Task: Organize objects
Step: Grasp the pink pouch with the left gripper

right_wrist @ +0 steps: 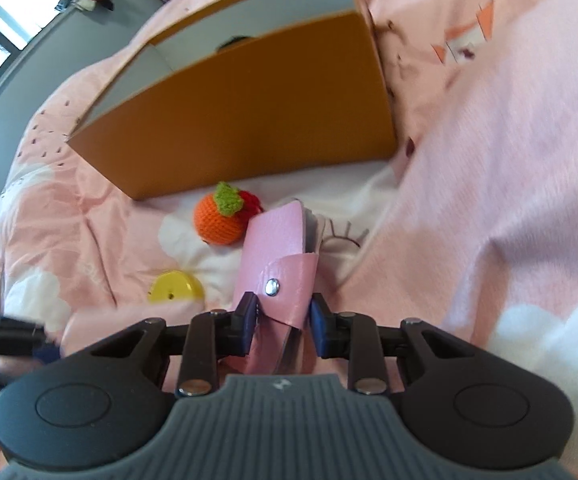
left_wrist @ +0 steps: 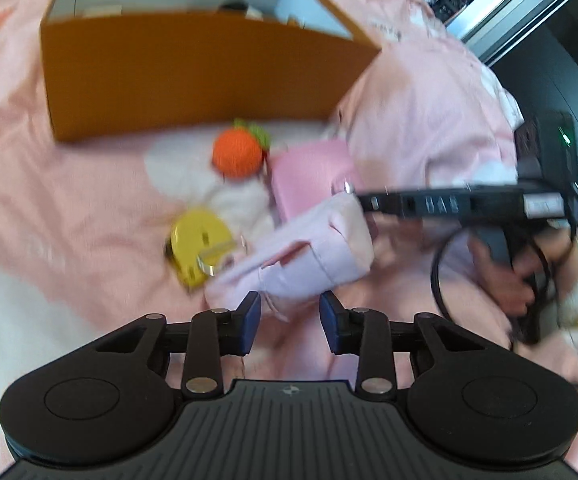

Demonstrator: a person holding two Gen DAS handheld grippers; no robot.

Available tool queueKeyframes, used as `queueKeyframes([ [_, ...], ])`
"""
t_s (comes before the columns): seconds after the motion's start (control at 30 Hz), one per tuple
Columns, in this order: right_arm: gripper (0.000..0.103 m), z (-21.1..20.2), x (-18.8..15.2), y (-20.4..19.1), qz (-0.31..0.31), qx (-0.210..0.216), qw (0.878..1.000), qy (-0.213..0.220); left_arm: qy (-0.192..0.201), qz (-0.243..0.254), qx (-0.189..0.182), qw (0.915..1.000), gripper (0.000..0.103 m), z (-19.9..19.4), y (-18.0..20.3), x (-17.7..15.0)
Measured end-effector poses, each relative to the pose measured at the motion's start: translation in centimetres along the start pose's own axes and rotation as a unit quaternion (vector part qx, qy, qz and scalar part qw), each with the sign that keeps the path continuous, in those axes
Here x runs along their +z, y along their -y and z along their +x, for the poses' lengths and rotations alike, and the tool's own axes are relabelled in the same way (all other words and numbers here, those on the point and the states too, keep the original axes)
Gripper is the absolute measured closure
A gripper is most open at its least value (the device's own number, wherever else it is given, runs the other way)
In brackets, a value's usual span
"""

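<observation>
Card wallet pinched, box ahead

My right claw [right_wrist: 283, 322] is clenched on the pink card wallet [right_wrist: 277, 264], lifted over the bed [right_wrist: 509, 160] near the orange box [right_wrist: 249, 120]. My left claw [left_wrist: 289, 320] holds the pale pink pouch [left_wrist: 301, 256] by its corner. Both grips look shallow; either item could slip and fall beside the crochet orange [right_wrist: 219, 218].

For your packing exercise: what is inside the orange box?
Over the orange box wall, white inner walls and a dark object show. The front wall hides the box floor and anything lower.
</observation>
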State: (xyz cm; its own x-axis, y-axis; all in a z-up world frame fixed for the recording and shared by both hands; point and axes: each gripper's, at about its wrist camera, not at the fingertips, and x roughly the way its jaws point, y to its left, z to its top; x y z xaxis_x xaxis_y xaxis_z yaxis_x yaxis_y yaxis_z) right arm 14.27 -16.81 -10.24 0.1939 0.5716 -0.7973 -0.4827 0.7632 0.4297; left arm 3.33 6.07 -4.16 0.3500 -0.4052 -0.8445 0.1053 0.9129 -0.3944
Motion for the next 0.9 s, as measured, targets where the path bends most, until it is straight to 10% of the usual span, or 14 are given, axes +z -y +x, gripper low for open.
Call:
queueKeyframes([
  [0.33,0.073,0.2,0.4,1.1,0.026,-0.031,0.999,-0.003,0.061,-0.013,0.053,0.9966,0.056,0.8,-1.3,2.4],
  [0.9,0.059,1.1,1.3,0.5,-0.023,-0.104,0.994,-0.022,0.046,0.044,0.1,0.993,0.043,4.0,1.4,4.2],
])
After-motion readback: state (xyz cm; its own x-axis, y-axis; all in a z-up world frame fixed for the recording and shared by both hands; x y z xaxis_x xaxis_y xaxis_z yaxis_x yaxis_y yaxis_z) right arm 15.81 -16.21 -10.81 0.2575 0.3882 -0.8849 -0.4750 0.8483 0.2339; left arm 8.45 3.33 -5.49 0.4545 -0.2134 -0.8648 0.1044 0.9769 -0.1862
